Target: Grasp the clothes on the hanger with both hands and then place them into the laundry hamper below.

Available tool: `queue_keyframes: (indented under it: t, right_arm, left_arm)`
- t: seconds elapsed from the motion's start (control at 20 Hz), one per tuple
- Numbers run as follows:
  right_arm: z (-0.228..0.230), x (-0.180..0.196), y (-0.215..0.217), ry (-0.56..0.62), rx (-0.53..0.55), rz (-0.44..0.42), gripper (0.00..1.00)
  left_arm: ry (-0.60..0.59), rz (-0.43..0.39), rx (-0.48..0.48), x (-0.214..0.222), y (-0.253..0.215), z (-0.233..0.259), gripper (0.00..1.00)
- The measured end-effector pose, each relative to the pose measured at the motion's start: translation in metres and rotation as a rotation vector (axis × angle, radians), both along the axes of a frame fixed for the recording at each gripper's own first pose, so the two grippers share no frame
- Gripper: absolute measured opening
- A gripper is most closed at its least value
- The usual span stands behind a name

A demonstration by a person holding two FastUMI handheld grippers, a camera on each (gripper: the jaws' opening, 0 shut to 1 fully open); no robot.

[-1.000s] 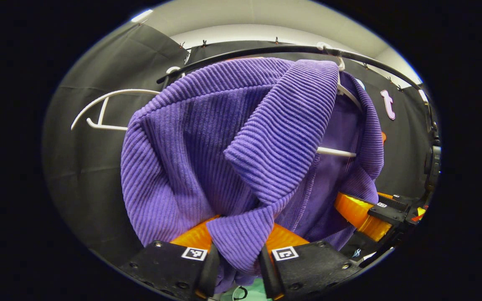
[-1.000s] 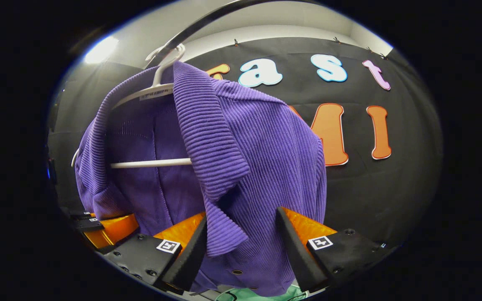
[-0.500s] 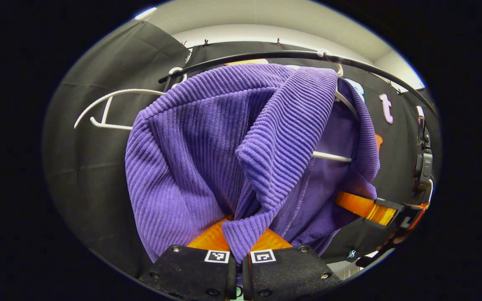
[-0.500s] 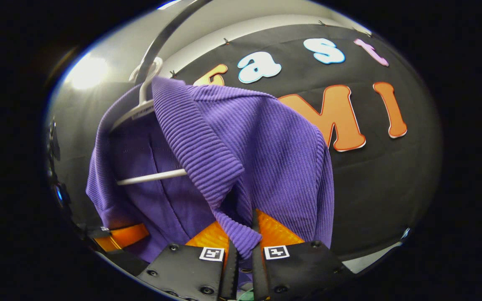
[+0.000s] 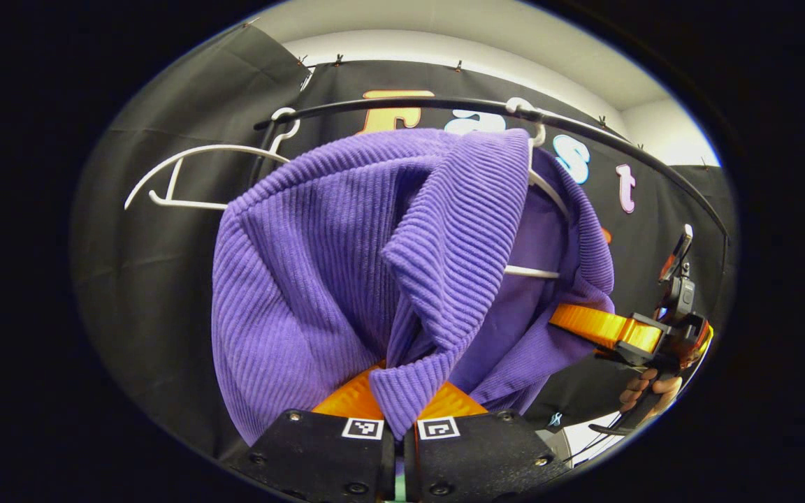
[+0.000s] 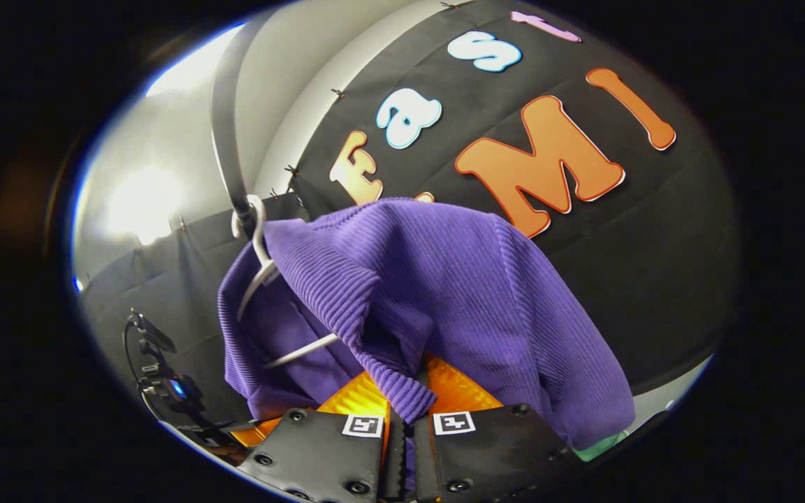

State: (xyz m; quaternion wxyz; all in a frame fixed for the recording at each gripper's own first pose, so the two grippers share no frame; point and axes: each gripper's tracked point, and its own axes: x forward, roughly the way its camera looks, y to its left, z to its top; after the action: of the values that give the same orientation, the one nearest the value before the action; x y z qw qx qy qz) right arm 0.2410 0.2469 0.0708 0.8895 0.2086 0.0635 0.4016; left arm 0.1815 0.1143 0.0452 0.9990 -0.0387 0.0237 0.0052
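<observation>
A purple ribbed cardigan (image 5: 346, 251) hangs on a white hanger (image 5: 532, 271) hooked over a black rail (image 5: 584, 133). My left gripper (image 5: 400, 391) is shut on the cardigan's front edge, its orange fingers (image 5: 346, 399) pressed against the fold. In the right gripper view the same cardigan (image 6: 472, 300) drapes off the white hanger (image 6: 256, 279), and my right gripper (image 6: 402, 399) is shut on the other front edge. The right gripper (image 5: 602, 328), held by a hand (image 5: 643, 391), also appears at the right of the left gripper view. A sliver of green hamper (image 6: 602, 447) peeks below the hem.
An empty white hanger (image 5: 186, 175) hangs on the rail to the left of the cardigan. Black cloth walls close in behind and at the sides. The left gripper's body and cable (image 6: 165, 384) show at the lower left of the right gripper view.
Both grippers went from open around the cardigan's front edges to shut on them. The right gripper has since tilted and pulled the cloth, and the cardigan's shoulder has slid along the hanger.
</observation>
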Motion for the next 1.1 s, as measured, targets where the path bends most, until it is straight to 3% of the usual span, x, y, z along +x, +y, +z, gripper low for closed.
queue_keyframes:
  t: [0.35, 0.75, 1.1]
  right_arm:
    - [0.046, -0.015, -0.030, 0.094, 0.213, 0.133, 0.12]
    - [0.091, 0.003, -0.045, 0.111, 0.328, 0.201, 0.13]
    - [0.120, 0.021, -0.058, 0.125, 0.383, 0.207, 0.13]
  left_arm:
    - [-0.094, -0.009, -0.039, -0.037, 0.005, 0.051, 0.05]
    - [-0.191, 0.028, -0.051, -0.054, 0.039, 0.109, 0.03]
    - [-0.245, 0.046, -0.069, -0.058, 0.076, 0.151, 0.04]
